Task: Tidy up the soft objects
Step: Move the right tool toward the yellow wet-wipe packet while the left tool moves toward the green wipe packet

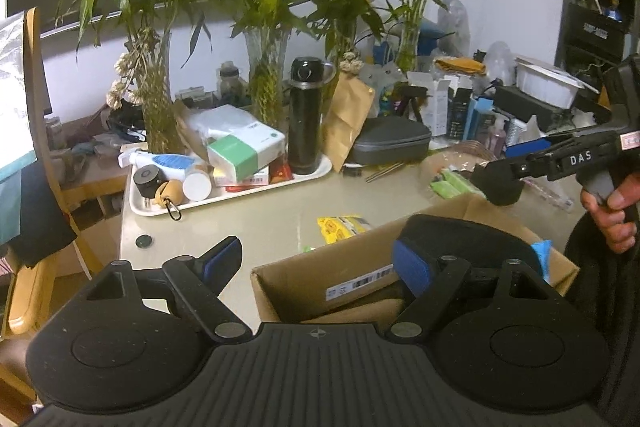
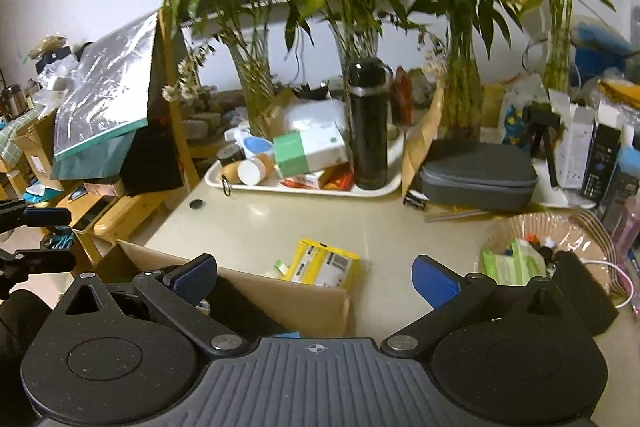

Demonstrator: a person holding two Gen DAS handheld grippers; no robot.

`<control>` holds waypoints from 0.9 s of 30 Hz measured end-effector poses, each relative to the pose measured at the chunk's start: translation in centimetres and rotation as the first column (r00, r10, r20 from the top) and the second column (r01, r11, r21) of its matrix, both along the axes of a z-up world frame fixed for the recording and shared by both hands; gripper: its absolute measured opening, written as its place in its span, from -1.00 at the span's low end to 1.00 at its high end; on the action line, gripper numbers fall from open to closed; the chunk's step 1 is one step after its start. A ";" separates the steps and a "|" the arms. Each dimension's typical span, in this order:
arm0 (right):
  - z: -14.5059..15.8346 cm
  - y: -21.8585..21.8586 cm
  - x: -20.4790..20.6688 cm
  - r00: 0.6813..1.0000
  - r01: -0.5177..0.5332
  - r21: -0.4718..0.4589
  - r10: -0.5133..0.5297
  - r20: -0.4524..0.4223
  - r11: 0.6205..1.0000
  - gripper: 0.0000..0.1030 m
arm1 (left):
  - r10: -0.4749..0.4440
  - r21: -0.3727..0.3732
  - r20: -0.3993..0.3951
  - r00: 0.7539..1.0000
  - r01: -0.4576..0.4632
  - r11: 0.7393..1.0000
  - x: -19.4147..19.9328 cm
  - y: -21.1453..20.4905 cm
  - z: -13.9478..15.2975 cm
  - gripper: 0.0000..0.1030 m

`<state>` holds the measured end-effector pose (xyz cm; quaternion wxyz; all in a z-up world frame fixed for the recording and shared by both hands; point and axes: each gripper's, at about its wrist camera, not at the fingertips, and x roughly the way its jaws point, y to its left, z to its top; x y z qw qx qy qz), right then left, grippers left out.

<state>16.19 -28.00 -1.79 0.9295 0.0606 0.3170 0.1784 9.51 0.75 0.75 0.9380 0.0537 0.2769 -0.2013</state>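
Note:
An open cardboard box (image 1: pixel 320 269) stands at the table's near edge, with a black soft object (image 1: pixel 472 239) lying in it. My left gripper (image 1: pixel 316 263) is open and empty over the box's left wall. My right gripper (image 2: pixel 316 275) is open and empty above the box's far wall (image 2: pixel 280 287); it also shows from outside in the left wrist view (image 1: pixel 500 183), held by a hand. A yellow packet (image 2: pixel 324 263) lies on the table just beyond the box. A green soft pack (image 2: pixel 512 261) sits in a wicker basket (image 2: pixel 592 227).
A white tray (image 1: pixel 224 199) holds a black flask (image 1: pixel 306 115), a green-white box (image 1: pixel 248 147) and small jars. A grey zip case (image 2: pixel 480 175), several vases of bamboo (image 1: pixel 268 27) and boxes crowd the back. A wooden chair (image 1: pixel 40 167) stands left.

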 end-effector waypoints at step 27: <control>-4.1 1.0 10.0 0.984 -0.042 -0.049 0.033 -0.174 0.998 1.00 | 0.104 0.021 0.005 0.995 -0.104 0.994 7.5 1.6 -2.1 0.61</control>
